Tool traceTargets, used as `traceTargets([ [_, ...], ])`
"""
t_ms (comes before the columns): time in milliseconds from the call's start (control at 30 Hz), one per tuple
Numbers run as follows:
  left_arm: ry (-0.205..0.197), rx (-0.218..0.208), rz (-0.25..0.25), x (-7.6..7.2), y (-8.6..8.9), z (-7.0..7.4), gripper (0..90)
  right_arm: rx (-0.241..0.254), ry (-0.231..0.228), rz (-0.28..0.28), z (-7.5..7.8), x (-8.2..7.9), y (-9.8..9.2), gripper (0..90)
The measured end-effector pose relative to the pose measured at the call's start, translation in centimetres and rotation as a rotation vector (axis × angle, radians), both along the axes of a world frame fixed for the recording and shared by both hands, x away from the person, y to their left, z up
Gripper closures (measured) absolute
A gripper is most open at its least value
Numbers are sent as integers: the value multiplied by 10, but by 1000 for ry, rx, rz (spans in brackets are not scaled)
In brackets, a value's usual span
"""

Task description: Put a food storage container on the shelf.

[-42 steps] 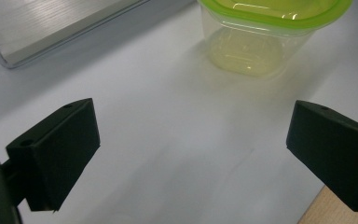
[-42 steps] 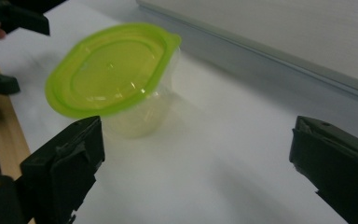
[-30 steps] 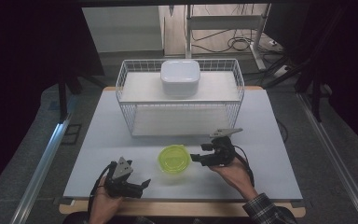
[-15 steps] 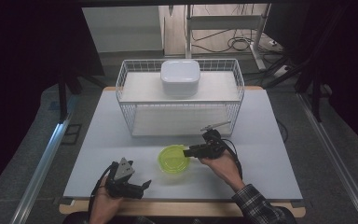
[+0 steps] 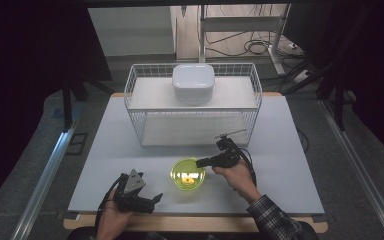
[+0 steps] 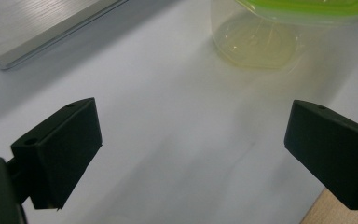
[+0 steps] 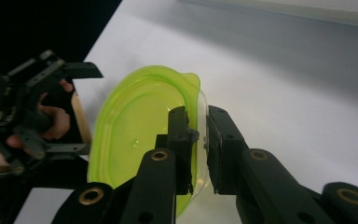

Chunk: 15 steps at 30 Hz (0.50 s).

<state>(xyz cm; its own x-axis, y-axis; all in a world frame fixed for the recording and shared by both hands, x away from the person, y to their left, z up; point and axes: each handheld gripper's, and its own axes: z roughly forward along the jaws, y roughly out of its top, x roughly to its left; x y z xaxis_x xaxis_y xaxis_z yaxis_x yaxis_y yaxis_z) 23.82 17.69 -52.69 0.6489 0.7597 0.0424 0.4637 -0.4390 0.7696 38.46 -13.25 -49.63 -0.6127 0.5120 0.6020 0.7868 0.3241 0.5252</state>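
A clear container with a bright green lid stands on the white table, near its front middle. My right gripper reaches it from the right. Its jaws have just been closing and now pinch the container's right rim, one jaw inside on the lid, the other outside. My left gripper lies at the front left, held in a hand, its jaws wide apart with nothing between them. In the left gripper view the container stands ahead, beyond the open left gripper. The right gripper view shows the left gripper past the lid.
A white wire basket stands across the back of the table, with a white lidded box on top of it. The basket's metal base edge lies off to the left gripper's far left. The table's wooden front edge is close by.
My right gripper has moved left onto the green-lidded container's rim and its jaws have closed on it. The left gripper has stayed where it was.
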Motion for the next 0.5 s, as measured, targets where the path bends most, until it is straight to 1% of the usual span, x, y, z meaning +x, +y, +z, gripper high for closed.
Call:
traceTargets([
  [133, -2, 1, 0, 0, 0, 0, 37, 37, 3, -1, 3, -2, -1, 824],
  [233, -3, 1, -2, 0, 0, 0, 37, 29, -23, -8, 8, -4, -3, 826],
  [300, -4, 1, -1, 0, -1, 0, 37, 32, -32, -16, 9, -4, -5, 826],
  [400, -7, -1, 1, 0, 0, 1, 36, 56, -24, -26, 12, -4, -9, 827],
  [500, -7, -10, 6, 1, 1, 1, 34, 74, -29, -31, 17, -5, -12, 827],
])
